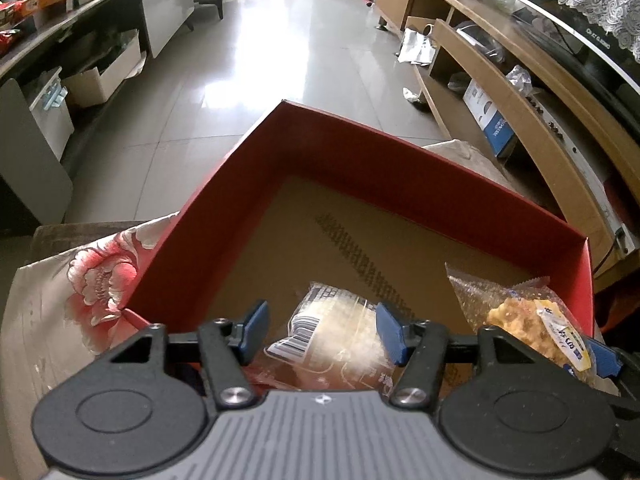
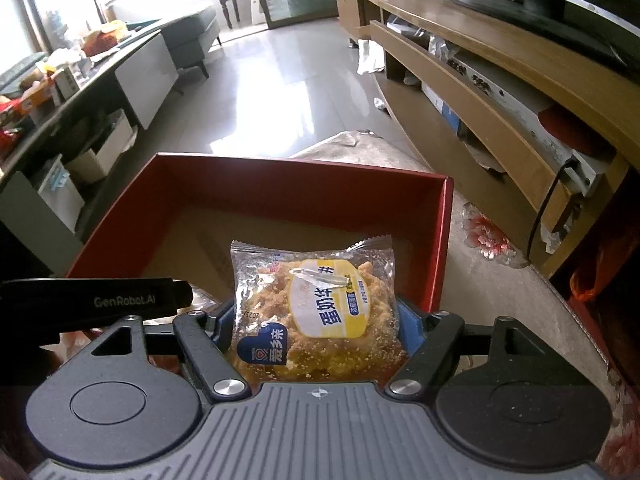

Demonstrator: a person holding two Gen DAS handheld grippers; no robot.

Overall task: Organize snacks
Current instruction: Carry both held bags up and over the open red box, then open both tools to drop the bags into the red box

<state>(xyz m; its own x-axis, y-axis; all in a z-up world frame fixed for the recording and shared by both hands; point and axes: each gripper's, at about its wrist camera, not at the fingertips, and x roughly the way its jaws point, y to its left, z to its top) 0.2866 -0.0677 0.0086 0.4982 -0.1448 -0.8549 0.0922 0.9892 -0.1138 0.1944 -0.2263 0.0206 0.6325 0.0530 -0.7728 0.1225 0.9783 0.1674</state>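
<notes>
From the left wrist, the left gripper (image 1: 322, 330) hangs over the red box (image 1: 224, 220), its blue pads apart, a pale wrapped snack (image 1: 336, 336) lying loose between them on the cardboard floor. From the right wrist, the right gripper (image 2: 316, 322) clamps a yellow-labelled pastry packet (image 2: 316, 304) above the same box's near edge.

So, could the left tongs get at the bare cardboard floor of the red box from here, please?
Probably yes: the left tongs hang over the open-topped red box, whose cardboard floor ahead lies bare.
</notes>
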